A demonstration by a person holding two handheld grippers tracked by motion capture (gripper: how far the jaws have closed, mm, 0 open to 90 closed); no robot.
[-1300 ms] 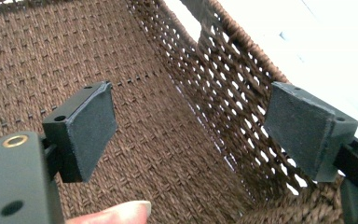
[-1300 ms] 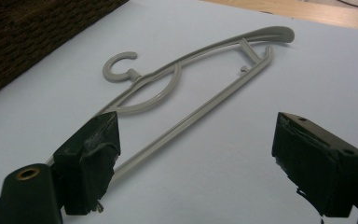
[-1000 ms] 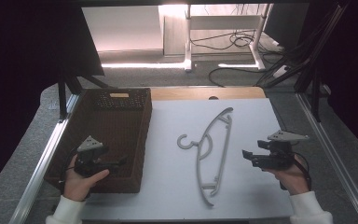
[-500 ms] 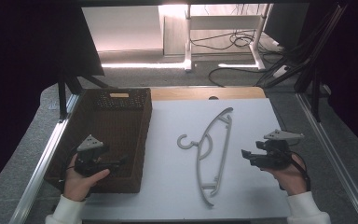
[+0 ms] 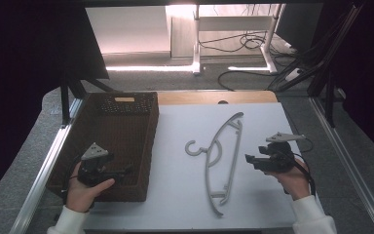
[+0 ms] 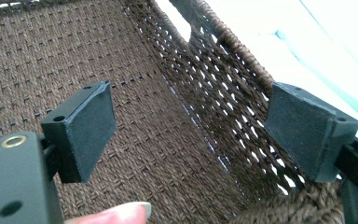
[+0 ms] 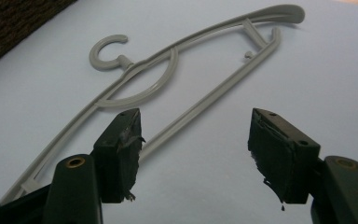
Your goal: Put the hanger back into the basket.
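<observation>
lately the right gripper (image 5: 251,159) has been narrowing its jaws, nothing between them, beside the grey plastic clothes hanger (image 5: 222,159) lying flat on the white table (image 5: 175,195), probably readying a pickup. the left gripper (image 5: 126,170) hangs open over the brown woven basket (image 5: 126,105).

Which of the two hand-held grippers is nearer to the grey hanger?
The right. The right hand-held gripper sits just beside the hanger on the white table, jaws open and pointed at it. The left hand-held gripper is over the basket, farther off.

Grey hanger (image 5: 222,161), brown woven basket (image 5: 126,105)
</observation>
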